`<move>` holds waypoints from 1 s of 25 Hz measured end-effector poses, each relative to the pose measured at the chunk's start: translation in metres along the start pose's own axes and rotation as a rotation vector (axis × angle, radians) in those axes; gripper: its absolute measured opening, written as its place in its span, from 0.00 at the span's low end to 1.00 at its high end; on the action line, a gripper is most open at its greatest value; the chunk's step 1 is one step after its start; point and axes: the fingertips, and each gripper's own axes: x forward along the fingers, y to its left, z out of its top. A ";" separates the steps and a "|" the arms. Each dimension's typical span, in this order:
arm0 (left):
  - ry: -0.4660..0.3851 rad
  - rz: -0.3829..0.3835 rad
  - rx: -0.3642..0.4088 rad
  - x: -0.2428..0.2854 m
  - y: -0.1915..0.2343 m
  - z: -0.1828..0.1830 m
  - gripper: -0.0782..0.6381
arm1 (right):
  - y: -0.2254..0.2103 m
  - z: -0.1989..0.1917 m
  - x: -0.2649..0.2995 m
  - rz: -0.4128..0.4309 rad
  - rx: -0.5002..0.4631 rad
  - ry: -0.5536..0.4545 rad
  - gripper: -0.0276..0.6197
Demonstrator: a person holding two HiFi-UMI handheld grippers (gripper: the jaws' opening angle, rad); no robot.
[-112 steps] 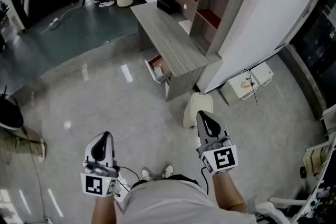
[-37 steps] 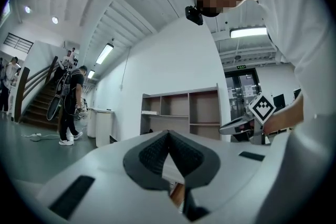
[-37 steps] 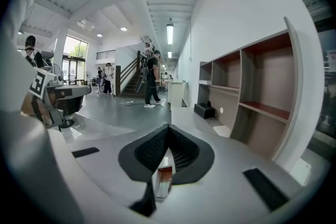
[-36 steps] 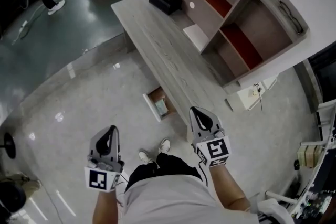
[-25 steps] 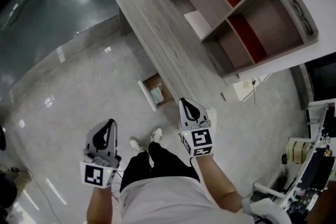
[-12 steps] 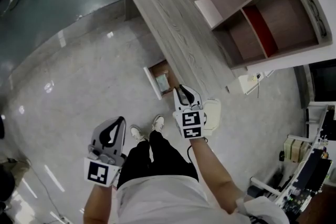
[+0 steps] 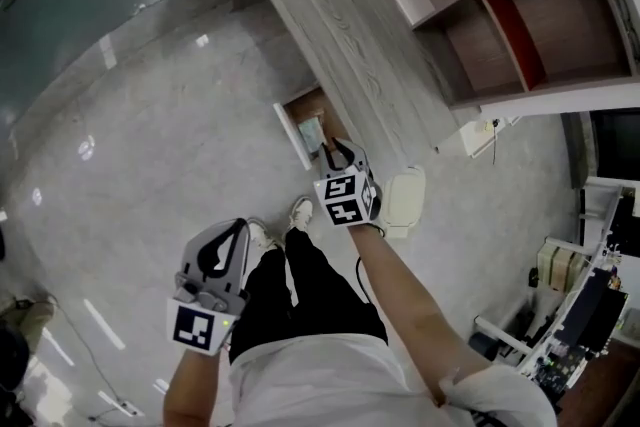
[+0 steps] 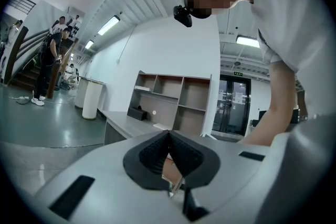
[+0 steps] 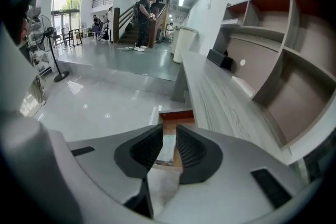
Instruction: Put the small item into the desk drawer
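Note:
The grey desk (image 7: 340, 25) has its drawer (image 7: 293, 130) pulled open, and a small pale item (image 7: 311, 131) lies inside. My right gripper (image 7: 338, 147) points steeply down just at the drawer's near end. Its jaws have just been opening and now stand apart with nothing between them. In the right gripper view the drawer (image 9: 176, 112) and the item (image 9: 167, 145) show through the gap of that gripper (image 9: 169, 131). My left gripper (image 7: 235, 230) hangs lower left over the floor, away from the drawer. In its own view the left gripper (image 8: 168, 136) is shut, pads meeting, nothing visibly gripped.
A shelf unit (image 7: 500, 5) stands on the back of the desk. A white stool (image 7: 402, 200) sits on the floor right of the drawer, close to my right arm. My shoes (image 7: 300, 212) are just below the drawer. Equipment (image 7: 580, 295) crowds the far right. People (image 8: 55, 55) stand far off.
My right gripper has gone down and forward from beside the desk edge to the open drawer. The left gripper has sunk a little. The desk and drawer now look closer.

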 end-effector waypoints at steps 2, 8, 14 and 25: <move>-0.005 0.005 -0.003 0.002 0.005 -0.003 0.13 | 0.003 -0.008 0.015 0.003 -0.016 0.030 0.20; 0.027 0.026 -0.010 -0.001 0.013 -0.014 0.13 | 0.005 -0.029 0.047 0.018 0.042 0.093 0.21; 0.054 0.035 -0.038 -0.002 0.018 -0.036 0.13 | 0.002 -0.042 0.070 0.012 0.091 0.120 0.22; 0.062 0.084 -0.074 0.005 0.037 -0.055 0.13 | 0.001 -0.055 0.114 0.006 0.140 0.165 0.26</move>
